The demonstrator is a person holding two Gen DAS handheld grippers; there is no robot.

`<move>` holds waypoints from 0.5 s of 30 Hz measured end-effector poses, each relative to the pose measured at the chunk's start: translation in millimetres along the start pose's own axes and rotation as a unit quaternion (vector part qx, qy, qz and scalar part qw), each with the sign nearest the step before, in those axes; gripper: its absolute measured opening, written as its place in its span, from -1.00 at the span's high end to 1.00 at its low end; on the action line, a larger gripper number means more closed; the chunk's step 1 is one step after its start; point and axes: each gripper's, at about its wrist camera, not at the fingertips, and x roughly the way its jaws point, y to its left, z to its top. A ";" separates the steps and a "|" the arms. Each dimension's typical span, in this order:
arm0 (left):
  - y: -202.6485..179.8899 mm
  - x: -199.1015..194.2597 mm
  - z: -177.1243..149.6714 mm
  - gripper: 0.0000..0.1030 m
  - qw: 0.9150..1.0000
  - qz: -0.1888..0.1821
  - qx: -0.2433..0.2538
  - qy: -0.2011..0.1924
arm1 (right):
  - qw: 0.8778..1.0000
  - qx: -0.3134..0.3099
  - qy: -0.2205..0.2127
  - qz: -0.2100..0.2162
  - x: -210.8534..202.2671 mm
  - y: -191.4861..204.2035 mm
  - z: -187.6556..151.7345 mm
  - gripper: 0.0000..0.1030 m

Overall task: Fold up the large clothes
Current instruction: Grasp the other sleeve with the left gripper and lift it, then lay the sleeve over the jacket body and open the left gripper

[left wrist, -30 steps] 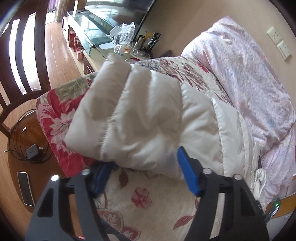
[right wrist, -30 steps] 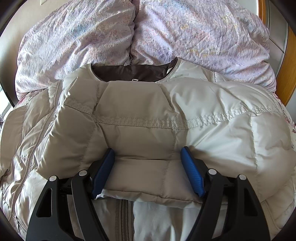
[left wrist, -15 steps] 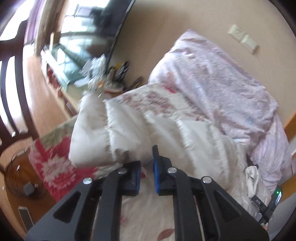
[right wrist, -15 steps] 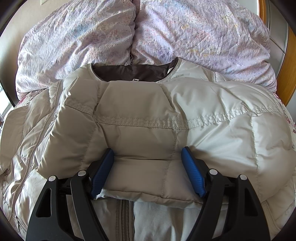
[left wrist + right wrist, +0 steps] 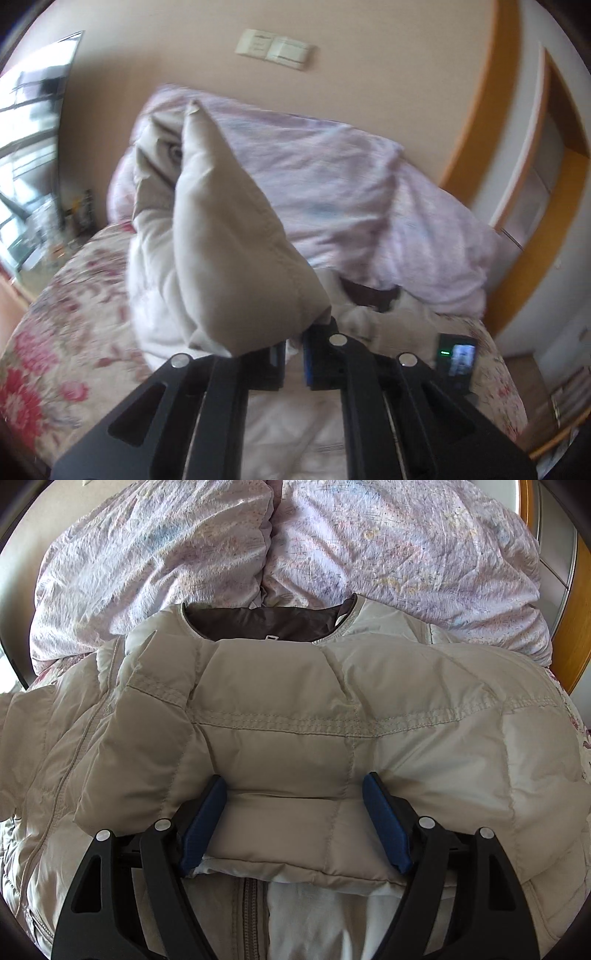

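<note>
A beige quilted down jacket (image 5: 280, 686) lies spread on the bed, brown collar lining (image 5: 266, 622) toward the pillows. In the left wrist view my left gripper (image 5: 293, 350) is shut on the end of one sleeve (image 5: 229, 258). That sleeve is lifted off the bed and stands up in front of the camera. The other sleeve (image 5: 280, 768) is folded across the jacket's chest. My right gripper (image 5: 295, 805) rests on it, open wide, with the sleeve's cuff end lying between its blue pads (image 5: 205, 812). The zipper (image 5: 251, 915) shows below the cuff.
A crumpled lilac duvet (image 5: 369, 554) is heaped at the head of the bed behind the jacket. The floral bedsheet (image 5: 66, 314) is exposed at the left. Wall sockets (image 5: 273, 50) and an orange door frame (image 5: 491, 110) stand behind. A small lit screen (image 5: 456, 360) sits right of the left gripper.
My left gripper closed on the sleeve end, then rose and swung toward the head of the bed, pulling the sleeve up with it. The right gripper and the folded sleeve stayed still.
</note>
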 end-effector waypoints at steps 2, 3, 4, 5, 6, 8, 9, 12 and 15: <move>-34.9 11.3 -2.7 0.89 0.999 -0.035 0.027 0.010 | 1.000 -0.007 0.004 0.001 -0.7 -1.6 1.2 -0.51; -55.1 18.2 -4.9 0.89 0.997 -0.059 0.038 0.019 | 1.000 -0.010 0.010 0.004 -3.7 -3.4 1.7 -0.50; -68.4 23.2 -8.2 0.89 0.996 -0.076 0.044 0.026 | 1.000 -0.009 0.013 0.009 -7.4 -6.4 1.9 -0.50; -81.7 29.0 -10.8 0.90 0.994 -0.091 0.051 0.032 | 1.000 -0.001 0.013 0.017 -15.1 -12.7 1.6 -0.50; -100.0 36.3 -15.4 0.90 0.992 -0.107 0.061 0.041 | 1.000 0.006 0.010 0.021 -20.9 -18.3 0.9 -0.50; -122.4 48.9 -25.0 0.90 0.988 -0.123 0.074 0.056 | 1.000 0.020 -0.004 0.018 -37.8 -34.3 -0.9 -0.50; -131.9 56.6 -28.3 0.90 0.987 -0.128 0.077 0.064 | 1.000 0.024 -0.018 0.007 -49.3 -46.3 -2.6 -0.50; -157.3 82.9 -48.9 0.90 0.983 -0.129 0.090 0.093 | 0.997 0.036 -0.050 -0.049 -72.6 -80.5 -9.8 -0.50; -171.3 111.4 -70.0 0.88 0.981 -0.119 0.095 0.124 | 0.994 0.061 -0.056 -0.078 -82.3 -113.5 -17.6 -0.50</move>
